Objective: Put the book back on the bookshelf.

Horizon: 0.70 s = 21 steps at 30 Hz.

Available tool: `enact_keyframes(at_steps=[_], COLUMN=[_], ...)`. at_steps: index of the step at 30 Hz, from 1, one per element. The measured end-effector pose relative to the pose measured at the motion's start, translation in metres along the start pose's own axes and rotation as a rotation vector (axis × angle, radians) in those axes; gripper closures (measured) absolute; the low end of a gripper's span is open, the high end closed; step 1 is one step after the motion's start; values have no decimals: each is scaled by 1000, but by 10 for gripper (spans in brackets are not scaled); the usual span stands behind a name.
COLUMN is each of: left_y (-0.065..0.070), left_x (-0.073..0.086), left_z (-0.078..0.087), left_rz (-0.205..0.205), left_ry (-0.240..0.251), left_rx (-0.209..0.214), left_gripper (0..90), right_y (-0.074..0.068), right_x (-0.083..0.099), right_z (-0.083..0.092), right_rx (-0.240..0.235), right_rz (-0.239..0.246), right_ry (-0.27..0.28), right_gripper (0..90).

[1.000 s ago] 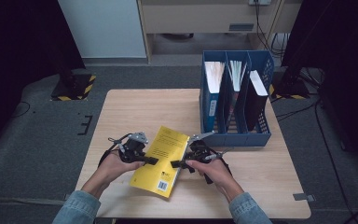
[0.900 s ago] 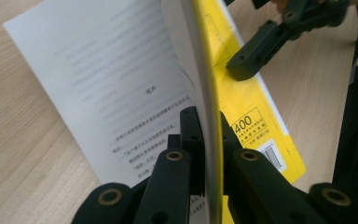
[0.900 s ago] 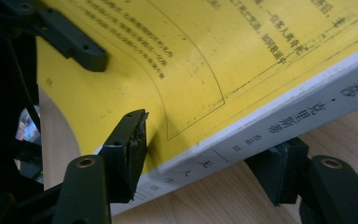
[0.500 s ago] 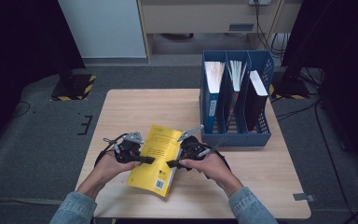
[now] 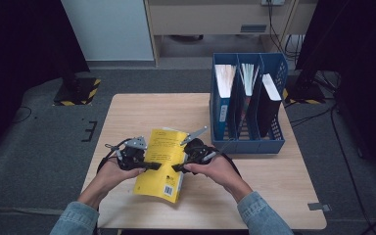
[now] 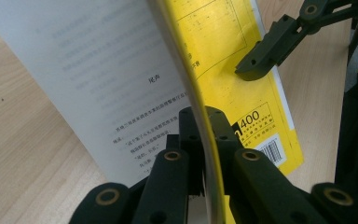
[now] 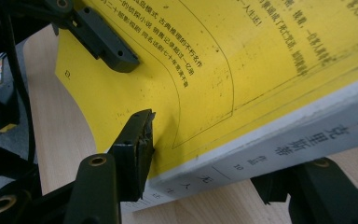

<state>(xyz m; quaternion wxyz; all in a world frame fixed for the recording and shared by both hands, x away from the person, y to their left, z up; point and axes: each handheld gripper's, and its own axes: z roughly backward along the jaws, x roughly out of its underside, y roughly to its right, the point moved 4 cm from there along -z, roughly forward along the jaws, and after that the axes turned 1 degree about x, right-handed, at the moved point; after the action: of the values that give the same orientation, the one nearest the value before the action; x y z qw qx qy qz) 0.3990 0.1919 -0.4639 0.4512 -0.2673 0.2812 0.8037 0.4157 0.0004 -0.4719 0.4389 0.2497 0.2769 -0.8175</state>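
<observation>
Pale wooden table, dark floor around it. At left, left gripper clamped tight on the front cover of the yellow book, cover peeled off the white pages. Book tilted, lifted near the table's front edge. Right gripper astride the spine side, jaws just closing, one pad touching the cover. Farther right, blue file rack with books.

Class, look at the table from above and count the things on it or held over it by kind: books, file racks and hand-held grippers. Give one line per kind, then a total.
Yellow book, held between the two grippers: 1
Books standing in the rack: 3
Blue file rack: 1
Hand-held grippers, left hand-held gripper and right hand-held gripper: 2
Total: 7
</observation>
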Motion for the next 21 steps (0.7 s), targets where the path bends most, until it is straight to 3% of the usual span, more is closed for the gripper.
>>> enact_keyframes(at_steps=[4,8,14,21], left_y=[-2,1,1,4], left_x=[-1,-4,-11,-11], left_z=[1,3,5,6], left_rz=[6,-17,-27,-45], left_ry=[22,37,55,47], left_rx=[-1,-28,-34,-30], left_gripper=[869,872,876,876], right_y=[-1,-3,-1,0], right_x=[-6,-9,-15,-17], right_z=[4,9,18,15], right_rx=[28,36,53,34], right_rz=[8,37,53,43], right_ry=[16,12,19,2], right_gripper=[484,501,504,489])
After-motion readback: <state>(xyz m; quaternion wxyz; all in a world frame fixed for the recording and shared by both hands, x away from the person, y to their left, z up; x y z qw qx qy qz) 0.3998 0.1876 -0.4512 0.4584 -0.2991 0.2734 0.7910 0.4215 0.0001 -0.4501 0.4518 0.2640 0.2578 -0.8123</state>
